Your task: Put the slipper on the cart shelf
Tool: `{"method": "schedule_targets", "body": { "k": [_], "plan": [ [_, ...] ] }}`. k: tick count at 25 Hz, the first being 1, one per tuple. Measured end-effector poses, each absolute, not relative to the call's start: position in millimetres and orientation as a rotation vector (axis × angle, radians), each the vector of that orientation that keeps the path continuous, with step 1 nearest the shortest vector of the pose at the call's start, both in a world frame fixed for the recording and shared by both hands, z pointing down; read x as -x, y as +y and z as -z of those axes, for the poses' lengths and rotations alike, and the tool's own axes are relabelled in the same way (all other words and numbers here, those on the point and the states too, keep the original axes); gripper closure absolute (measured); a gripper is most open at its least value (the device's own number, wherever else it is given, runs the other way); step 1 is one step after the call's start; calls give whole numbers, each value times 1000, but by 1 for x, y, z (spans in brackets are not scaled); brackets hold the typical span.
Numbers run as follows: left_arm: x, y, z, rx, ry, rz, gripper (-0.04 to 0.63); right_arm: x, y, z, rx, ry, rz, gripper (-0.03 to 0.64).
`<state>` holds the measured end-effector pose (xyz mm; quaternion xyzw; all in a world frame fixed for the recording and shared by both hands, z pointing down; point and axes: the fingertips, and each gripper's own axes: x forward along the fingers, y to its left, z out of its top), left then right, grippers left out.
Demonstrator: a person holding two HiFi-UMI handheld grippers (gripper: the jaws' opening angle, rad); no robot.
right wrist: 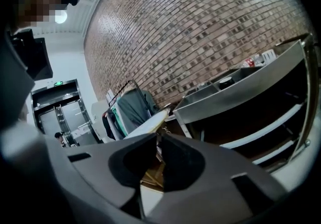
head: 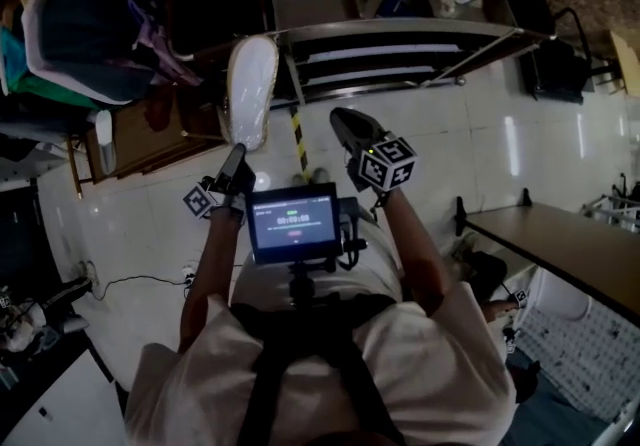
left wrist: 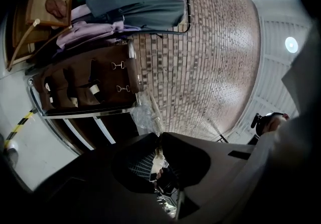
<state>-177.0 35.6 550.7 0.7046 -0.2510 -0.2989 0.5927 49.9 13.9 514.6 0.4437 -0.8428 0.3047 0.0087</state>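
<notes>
Left gripper [head: 238,154] closed narrow on near end of white slipper [head: 250,89]; held in the air just in front of metal cart [head: 400,31], far end close to its front rail. Right gripper [head: 365,149] clamped narrow on dark slipper [head: 348,124], also before cart, slightly farther back. Neither slipper on a cart shelf.

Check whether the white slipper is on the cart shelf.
Not on it: the left gripper holds the white slipper up before the cart.
</notes>
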Motion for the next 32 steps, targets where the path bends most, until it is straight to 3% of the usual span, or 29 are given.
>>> {"method": "schedule_targets", "body": {
  "k": [16,25,32],
  "plan": [
    [144,22,-553,-1690,-429,652,551,-90,26,-552,-1608,-2516,-1086,560],
    [145,33,-534,-1708,-465,725,551,-71,7,-535,-1452,-2581,-1030,560],
    [94,44,-533,-1717,-536,746,551,-128,-6,-528,-1368,-2609,-1033,560]
  ]
}}
